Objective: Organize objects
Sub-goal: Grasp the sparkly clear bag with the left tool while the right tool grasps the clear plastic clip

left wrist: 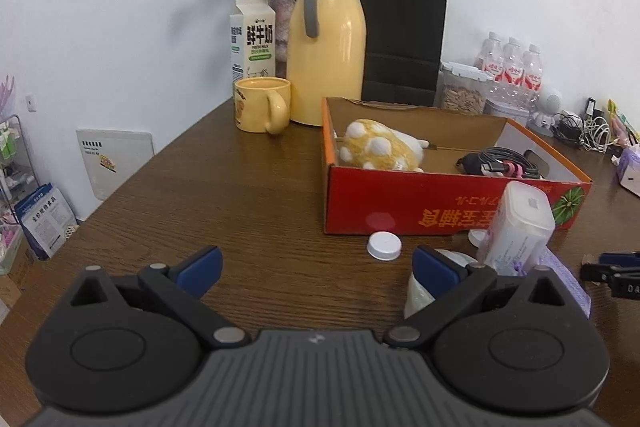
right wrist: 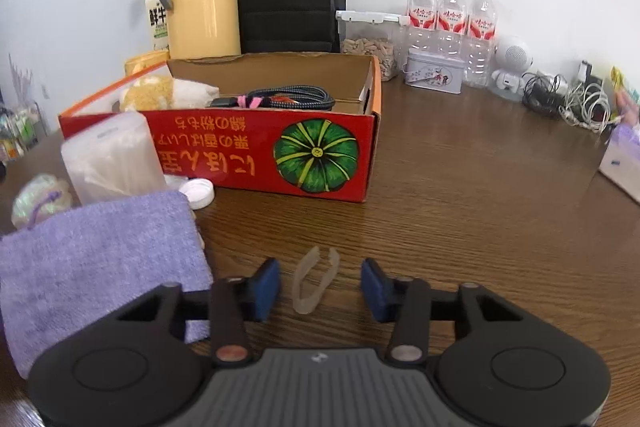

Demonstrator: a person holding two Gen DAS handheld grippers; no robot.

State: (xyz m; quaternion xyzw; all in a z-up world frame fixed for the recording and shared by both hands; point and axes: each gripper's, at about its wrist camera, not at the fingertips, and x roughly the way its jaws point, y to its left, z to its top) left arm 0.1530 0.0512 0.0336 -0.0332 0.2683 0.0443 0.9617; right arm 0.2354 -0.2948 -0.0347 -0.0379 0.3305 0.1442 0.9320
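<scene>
Desk (right wrist: 460, 187): brown wood grain, cluttered at the back.

Right gripper (right wrist: 320, 283): low over the desk, fingers (right wrist: 267, 287) partly apart, a translucent clip (right wrist: 314, 281) lying on the desk between them, touching neither pad.

Left gripper (left wrist: 316, 271): fingers (left wrist: 200, 269) wide, nothing between them, bare desk below; white cap (left wrist: 384, 246) just ahead, toward the right finger.

Box (right wrist: 248, 151): red cardboard, open top, ahead of both grippers; holds a yellow plush (left wrist: 378, 147) at its left end and a coiled cable (right wrist: 280, 98) at its right.

Purple cloth (right wrist: 100, 267): flat on the desk, touching the right gripper's left finger.

Clear container (right wrist: 112, 159): upright against the box front, behind the cloth.

Flask (left wrist: 326, 43), mug (left wrist: 262, 105): behind the box, left
</scene>
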